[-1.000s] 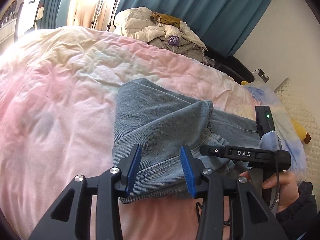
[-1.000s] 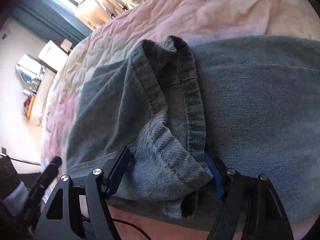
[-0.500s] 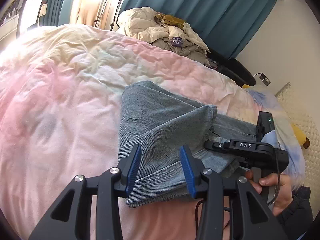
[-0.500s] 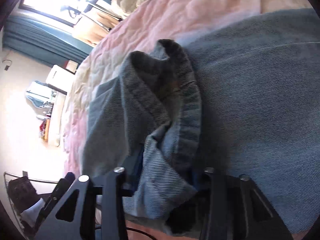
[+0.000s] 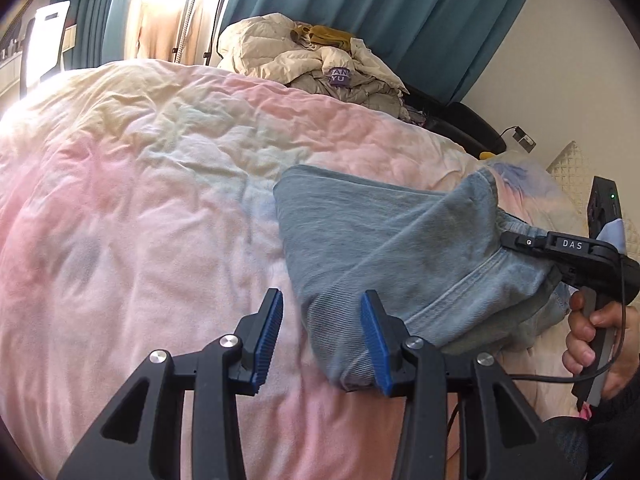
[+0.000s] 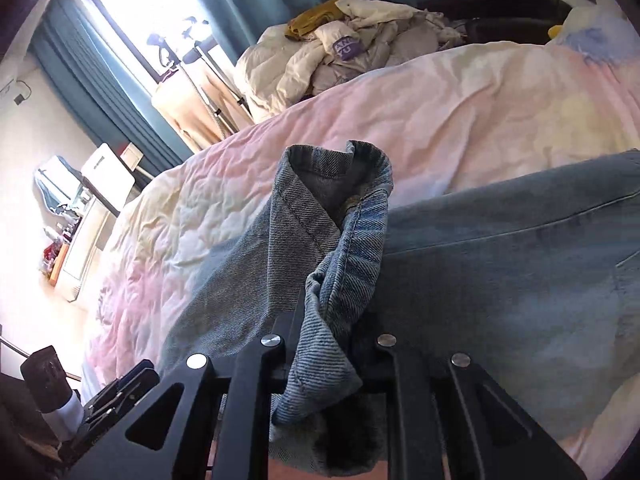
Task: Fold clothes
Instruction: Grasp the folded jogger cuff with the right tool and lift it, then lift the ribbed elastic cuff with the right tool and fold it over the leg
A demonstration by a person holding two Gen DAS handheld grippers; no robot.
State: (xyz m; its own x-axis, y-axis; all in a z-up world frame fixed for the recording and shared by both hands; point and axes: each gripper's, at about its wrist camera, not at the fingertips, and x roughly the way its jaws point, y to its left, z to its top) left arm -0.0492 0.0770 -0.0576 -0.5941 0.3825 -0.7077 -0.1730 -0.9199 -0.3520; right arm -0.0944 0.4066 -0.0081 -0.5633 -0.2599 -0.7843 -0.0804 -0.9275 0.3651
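Light blue jeans (image 5: 380, 248) lie on the pink pastel bed cover (image 5: 140, 200). My right gripper (image 6: 328, 320) is closing its jaws on a bunched hem of the jeans (image 6: 340, 216). The denim is pinched between them and raised off the bed. In the left wrist view the right gripper (image 5: 506, 236) holds that cloth up at the right, with a hand (image 5: 592, 340) on its grip. My left gripper (image 5: 320, 340) hovers open over the near corner of the jeans. Its blue pads (image 5: 268, 336) touch nothing.
A heap of cream jackets and clothes (image 5: 320, 64) sits beyond the far side of the bed, in front of teal curtains (image 5: 400, 8). A garment rack (image 5: 188, 20) stands by the window. A pillow (image 5: 520, 176) lies at the right.
The right gripper's jaws have closed on the jeans' hem and lifted it, pulling the denim up and to the right. The left gripper has stayed put and open.
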